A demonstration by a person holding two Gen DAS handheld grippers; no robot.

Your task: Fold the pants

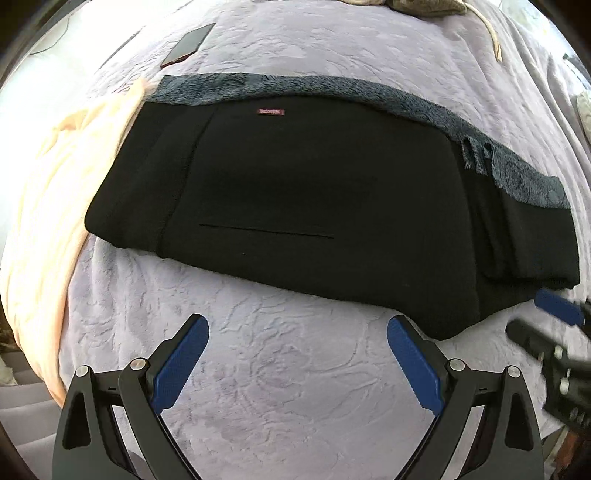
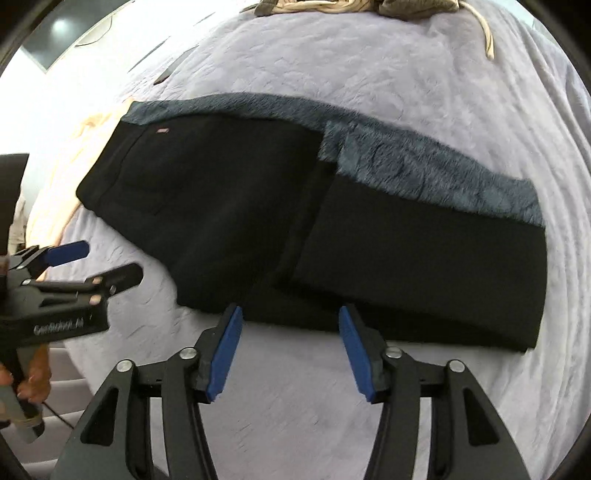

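Black pants (image 1: 303,192) lie folded on a lavender bedspread (image 1: 280,369), with a grey-blue fleece lining showing along the far edge (image 1: 332,88) and a small red label (image 1: 270,112). In the right wrist view the pants (image 2: 221,221) have the legs folded over on the right (image 2: 424,266). My left gripper (image 1: 297,328) is open and empty, just short of the near edge; it also shows in the right wrist view (image 2: 99,262). My right gripper (image 2: 290,317) is open and empty at the pants' near edge; it shows at the right of the left wrist view (image 1: 554,314).
A peach cloth (image 1: 48,206) lies bunched at the left of the pants. A dark phone (image 1: 188,44) lies on the bedspread at the far left. Olive clothing with a cream cord (image 2: 484,33) lies at the far edge of the bed.
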